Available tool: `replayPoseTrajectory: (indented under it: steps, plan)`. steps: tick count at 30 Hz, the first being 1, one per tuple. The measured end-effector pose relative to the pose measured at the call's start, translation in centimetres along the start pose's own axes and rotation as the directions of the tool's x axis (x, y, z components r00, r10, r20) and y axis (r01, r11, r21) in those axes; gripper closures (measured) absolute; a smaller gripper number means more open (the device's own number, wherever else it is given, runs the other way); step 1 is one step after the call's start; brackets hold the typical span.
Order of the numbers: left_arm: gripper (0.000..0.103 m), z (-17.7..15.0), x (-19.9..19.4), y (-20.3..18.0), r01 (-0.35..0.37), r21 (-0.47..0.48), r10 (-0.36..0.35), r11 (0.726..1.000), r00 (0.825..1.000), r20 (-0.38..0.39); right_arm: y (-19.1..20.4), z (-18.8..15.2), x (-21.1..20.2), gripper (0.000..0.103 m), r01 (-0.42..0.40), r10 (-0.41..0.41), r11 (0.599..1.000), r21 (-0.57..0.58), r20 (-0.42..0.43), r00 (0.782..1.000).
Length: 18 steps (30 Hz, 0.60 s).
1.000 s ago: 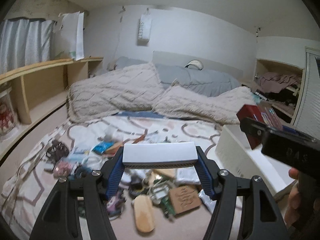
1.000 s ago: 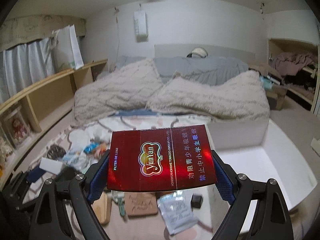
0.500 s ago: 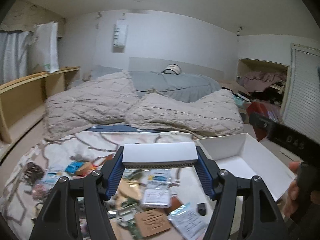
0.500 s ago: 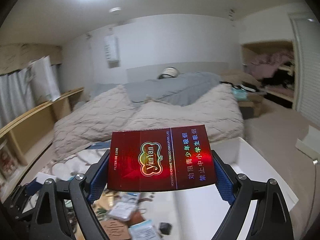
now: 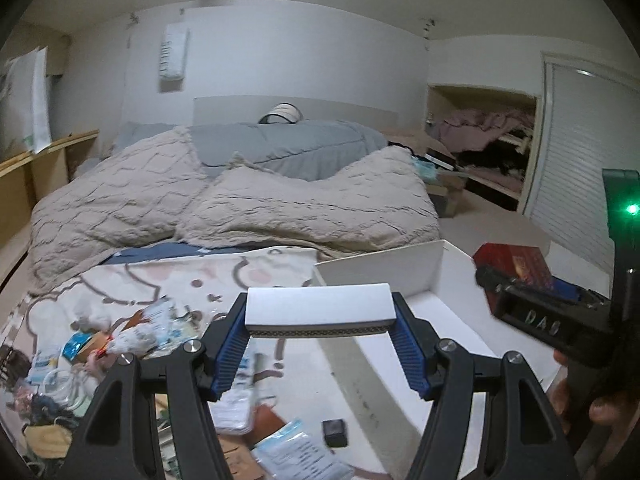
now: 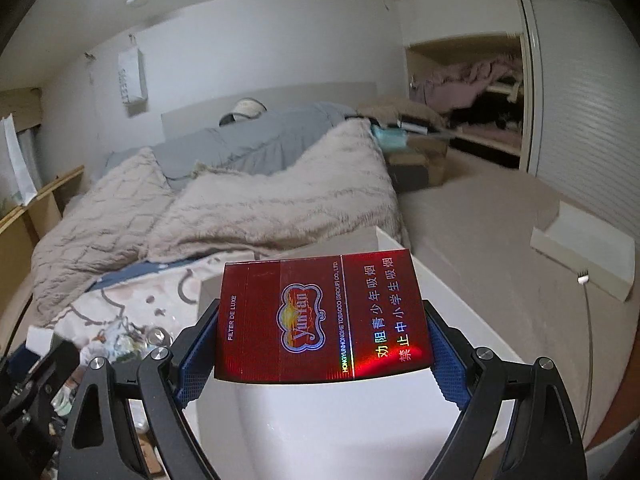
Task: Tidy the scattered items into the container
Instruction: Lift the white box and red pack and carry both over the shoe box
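carry step: left tool clenched on flat white rectangular box, right tool grasping red cigarette pack. next: release both over open white cardboard container at bed's right edge.

1. A white flat box is clamped level between blue pads, above the near wall of the container.
2. A red cigarette pack is gripped sideways, label up, over the container.
3. An open white container is seen on the bed, apparently empty.
4. Packets are scattered left of it.
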<state>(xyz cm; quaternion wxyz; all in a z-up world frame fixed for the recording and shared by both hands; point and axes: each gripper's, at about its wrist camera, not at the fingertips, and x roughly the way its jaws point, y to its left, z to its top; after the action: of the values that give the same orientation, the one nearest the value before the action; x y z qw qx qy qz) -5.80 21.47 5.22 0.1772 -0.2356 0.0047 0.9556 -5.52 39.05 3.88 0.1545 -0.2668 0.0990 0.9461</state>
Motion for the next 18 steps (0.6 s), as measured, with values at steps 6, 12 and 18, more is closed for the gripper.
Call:
replayPoseTrajectory:
  steps: [6, 12, 18]
  plan:
    - [0.037, 0.6, 1.6, -3.0, 0.061, 0.046, -0.061, 0.997, 0.998, -0.005, -1.3, -0.9, 1.3, 0.012, 0.038, -0.038, 0.999, -0.006, -0.064, 0.997]
    - [0.037, 1.1, 3.9, -5.6, 0.103, 0.088, -0.100, 0.991, 0.994, -0.038, -3.4, -1.9, 3.0, 0.012, 0.090, -0.088, 0.996, 0.005, -0.138, 0.986]
    - [0.037, 1.2, 6.9, -7.7, 0.140, 0.139, -0.126, 0.980, 0.986, -0.106, -4.5, -2.7, 4.1, 0.012, 0.112, -0.113, 0.994, -0.013, -0.187, 0.976]
